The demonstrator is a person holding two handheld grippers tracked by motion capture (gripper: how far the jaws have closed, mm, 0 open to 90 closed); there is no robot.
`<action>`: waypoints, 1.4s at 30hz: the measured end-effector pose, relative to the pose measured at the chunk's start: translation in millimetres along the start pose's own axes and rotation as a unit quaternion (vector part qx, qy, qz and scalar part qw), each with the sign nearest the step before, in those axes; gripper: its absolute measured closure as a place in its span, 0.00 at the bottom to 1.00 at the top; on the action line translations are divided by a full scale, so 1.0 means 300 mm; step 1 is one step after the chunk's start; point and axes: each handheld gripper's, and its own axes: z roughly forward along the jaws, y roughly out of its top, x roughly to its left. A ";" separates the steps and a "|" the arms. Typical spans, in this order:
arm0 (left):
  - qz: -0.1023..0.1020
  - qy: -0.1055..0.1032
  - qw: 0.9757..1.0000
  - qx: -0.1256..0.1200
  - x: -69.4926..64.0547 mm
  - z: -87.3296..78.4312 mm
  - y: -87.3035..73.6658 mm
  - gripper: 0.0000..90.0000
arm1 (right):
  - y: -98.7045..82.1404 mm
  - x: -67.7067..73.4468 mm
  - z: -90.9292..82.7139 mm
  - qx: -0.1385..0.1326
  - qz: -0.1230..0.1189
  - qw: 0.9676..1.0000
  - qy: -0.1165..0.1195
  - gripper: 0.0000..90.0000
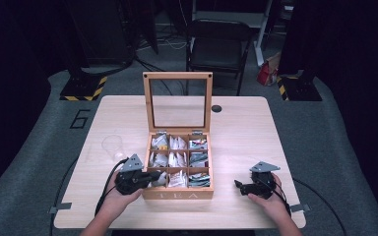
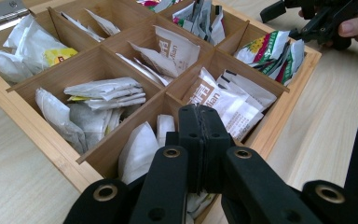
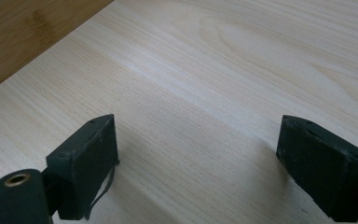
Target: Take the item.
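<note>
While the wooden tea box (image 1: 178,194) sits at centre frame with its lid upright, the left gripper (image 1: 153,176) reaches over the box's lower-left edge, its fingers (image 2: 189,135) pressed together above the tea bags (image 2: 106,91). At lower right, the right gripper (image 1: 238,185) rests on bare worktop (image 1: 241,132), fingers (image 3: 85,161) spread apart, well clear of the box wall.

A wooden tea box (image 1: 179,194) marked TEA sits mid-bench, its glass-paned lid (image 1: 178,102) standing upright at 12 o'clock. Nine compartments hold paper tea sachets (image 2: 103,91): white ones toward 9 o'clock, brown-printed in the middle column, green-and-red ones (image 2: 272,51) toward 3 o'clock.
</note>
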 end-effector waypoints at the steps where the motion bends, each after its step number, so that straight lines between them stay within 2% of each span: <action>1: -0.005 -0.002 1.000 -0.001 -0.001 0.001 0.001 0.99 | 0.000 0.000 0.000 0.000 0.000 1.000 0.000 0.13; 5: -0.006 -0.003 1.000 -0.005 -0.001 0.006 0.006 0.99 | 0.000 0.000 0.000 0.000 0.000 1.000 0.000 0.13; 6: 0.003 -0.002 1.000 -0.003 0.001 0.006 0.009 0.99 | 0.000 0.000 0.000 0.000 0.000 1.000 0.000 0.13; 11: -0.001 -0.003 1.000 -0.007 -0.007 0.005 0.016 1.00 | 0.000 0.000 0.000 0.000 0.000 1.000 0.000 0.13; 13: 0.006 0.001 1.000 -0.007 -0.006 0.001 0.021 1.00 | 0.000 0.000 0.000 0.000 0.000 1.000 0.000 0.13; 16: 0.003 0.000 1.000 -0.007 -0.006 -0.006 0.028 1.00 | 0.000 0.000 0.000 0.000 0.000 1.000 0.000 0.13; 20: 0.003 -0.001 1.000 -0.006 -0.007 -0.019 0.042 1.00 | 0.000 0.000 0.000 0.000 0.000 1.000 0.000 0.13; 21: 0.010 -0.001 1.000 -0.004 -0.006 -0.024 0.046 1.00 | 0.000 0.000 0.000 0.000 0.000 1.000 0.000 0.13; 32: 0.020 0.003 1.000 -0.010 -0.013 -0.067 0.091 1.00 | 0.000 0.000 0.000 0.000 0.000 1.000 0.000 0.13; 42: 0.017 0.009 1.000 -0.018 -0.006 -0.104 0.120 1.00 | 0.000 0.000 0.000 0.000 0.000 1.000 0.000 0.13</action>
